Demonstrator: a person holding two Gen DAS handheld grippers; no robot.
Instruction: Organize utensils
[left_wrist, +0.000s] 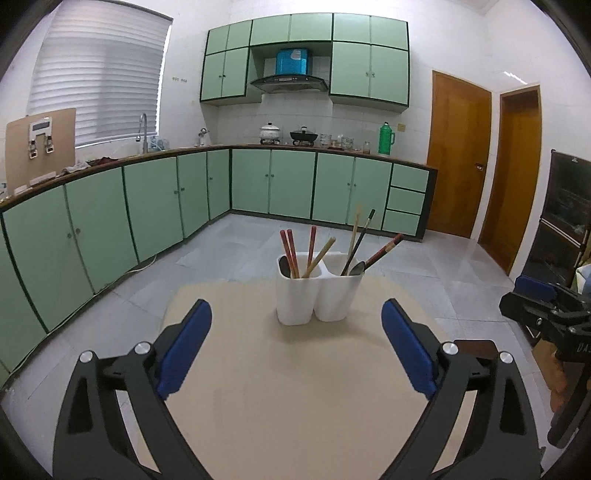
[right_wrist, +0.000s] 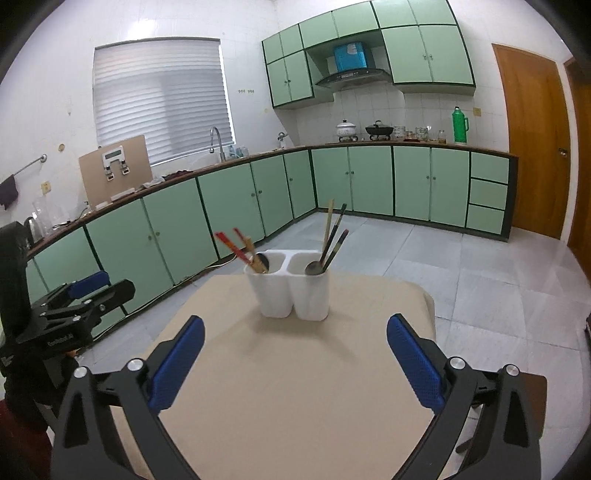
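A white two-cup holder (left_wrist: 317, 295) stands on a beige table (left_wrist: 288, 387), toward the far edge, at about twelve o'clock from both grippers and well apart from each. In the left wrist view its left cup holds three red chopsticks (left_wrist: 291, 251), a pale wooden one (left_wrist: 320, 256) and a spoon (left_wrist: 283, 265) tucked against the wall at nine o'clock; the right cup holds a pale chopstick (left_wrist: 354, 236), a black one (left_wrist: 360, 240), a dark red-banded one (left_wrist: 384, 250) leaning toward two o'clock, and a second spoon (left_wrist: 357, 268) with its bowl up. The left gripper (left_wrist: 295, 347) hangs over the near part of the table with its blue pads (left_wrist: 184, 350) spread wide — nothing lies between them and they touch nothing. The right gripper (right_wrist: 295, 363) sits the same way, blue pads (right_wrist: 177, 365) far apart over bare tabletop, empty. Each gripper shows in the other's view: the right one at three o'clock in the left view (left_wrist: 546, 317), the left one at nine o'clock in the right view (right_wrist: 81, 299), both off the table's sides. Behind the table runs a tiled floor (left_wrist: 424, 266) and an L-shaped row of green cabinets (left_wrist: 155, 206) — a green flask (left_wrist: 386, 138) stands on the counter at one o'clock, and two wooden doors (left_wrist: 458, 155) close the right wall.
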